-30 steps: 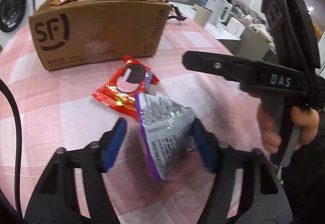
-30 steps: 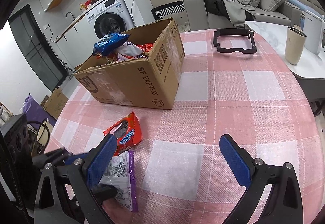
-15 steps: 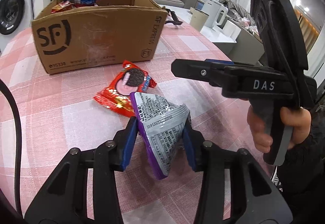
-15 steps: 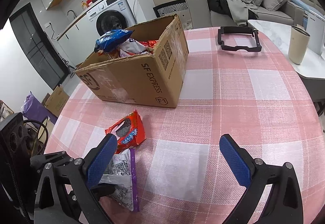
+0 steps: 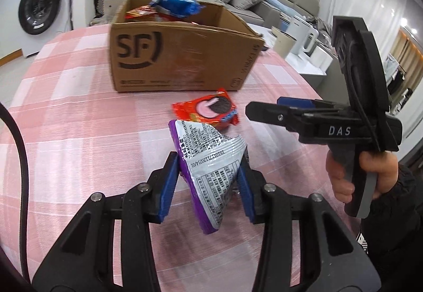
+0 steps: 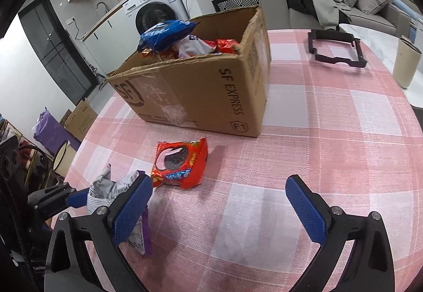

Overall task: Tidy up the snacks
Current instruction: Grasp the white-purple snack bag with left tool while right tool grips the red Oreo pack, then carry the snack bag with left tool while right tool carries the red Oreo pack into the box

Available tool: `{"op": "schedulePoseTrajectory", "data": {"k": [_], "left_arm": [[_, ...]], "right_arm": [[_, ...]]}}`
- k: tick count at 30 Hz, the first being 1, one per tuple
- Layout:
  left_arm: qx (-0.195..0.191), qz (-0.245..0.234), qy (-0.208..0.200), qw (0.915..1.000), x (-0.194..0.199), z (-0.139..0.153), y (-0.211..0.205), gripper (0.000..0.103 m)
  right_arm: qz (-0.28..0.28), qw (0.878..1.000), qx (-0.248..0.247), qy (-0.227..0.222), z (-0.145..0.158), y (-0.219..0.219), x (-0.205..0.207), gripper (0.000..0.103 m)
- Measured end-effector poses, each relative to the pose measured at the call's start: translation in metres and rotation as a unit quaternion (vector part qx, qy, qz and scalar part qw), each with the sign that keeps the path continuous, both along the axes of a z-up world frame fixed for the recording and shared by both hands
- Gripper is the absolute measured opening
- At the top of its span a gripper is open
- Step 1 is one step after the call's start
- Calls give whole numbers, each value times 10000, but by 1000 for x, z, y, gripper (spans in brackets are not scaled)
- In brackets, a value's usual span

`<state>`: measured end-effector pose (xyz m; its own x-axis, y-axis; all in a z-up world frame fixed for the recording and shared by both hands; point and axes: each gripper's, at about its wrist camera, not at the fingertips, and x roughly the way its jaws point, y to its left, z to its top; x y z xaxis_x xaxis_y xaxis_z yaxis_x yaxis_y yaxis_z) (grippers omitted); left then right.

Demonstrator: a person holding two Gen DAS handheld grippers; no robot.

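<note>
My left gripper (image 5: pixel 208 181) is shut on a silver and purple snack packet (image 5: pixel 211 159), held tilted just above the pink checked tablecloth. Beyond it lies a red cookie packet (image 5: pixel 208 110) flat on the cloth, in front of the brown cardboard box (image 5: pixel 182 59) that holds several snack bags. In the right wrist view the same silver packet (image 6: pixel 111 187) sits at the lower left, the red cookie packet (image 6: pixel 179 163) lies ahead, and my right gripper (image 6: pixel 219 208) stands open over bare cloth with nothing between its fingers. The right gripper's body (image 5: pixel 338 122) shows at the right of the left wrist view.
A black frame (image 6: pixel 337 47) lies on the table at the far right, behind the box (image 6: pixel 211 91). A beige cup (image 6: pixel 405 64) stands on a side table past the edge. A hand (image 5: pixel 362 175) grips the right tool. A sofa and a washing machine stand behind.
My left gripper's jaws closed on the silver packet and lifted it toward the box. The right gripper shifted slightly closer to the red cookie packet and stayed open.
</note>
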<state>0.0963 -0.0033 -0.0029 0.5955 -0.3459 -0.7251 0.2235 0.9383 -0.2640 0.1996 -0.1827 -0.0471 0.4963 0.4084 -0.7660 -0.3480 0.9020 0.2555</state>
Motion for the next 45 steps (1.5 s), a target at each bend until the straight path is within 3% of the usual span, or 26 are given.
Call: {"op": "schedulePoseTrajectory", "data": {"k": [13, 21, 27, 31, 45], "left_arm": [[235, 875, -72, 9959, -6, -1, 61, 39], [460, 1197, -107, 9917, -4, -2, 74, 39], [481, 1245, -100, 9910, 1, -2, 72, 39], [498, 1188, -109, 9916, 2, 0, 64, 39], [488, 854, -206, 9949, 12, 8, 31, 39]], "right_arm": [[483, 9980, -393, 82, -20, 62, 15, 98], [608, 9959, -669, 21, -27, 84, 20, 85], [622, 9944, -856, -79, -31, 93, 21, 66], [652, 9953, -716, -97, -30, 89, 20, 56], [551, 9975, -417, -142, -25, 54, -1, 53]]}}
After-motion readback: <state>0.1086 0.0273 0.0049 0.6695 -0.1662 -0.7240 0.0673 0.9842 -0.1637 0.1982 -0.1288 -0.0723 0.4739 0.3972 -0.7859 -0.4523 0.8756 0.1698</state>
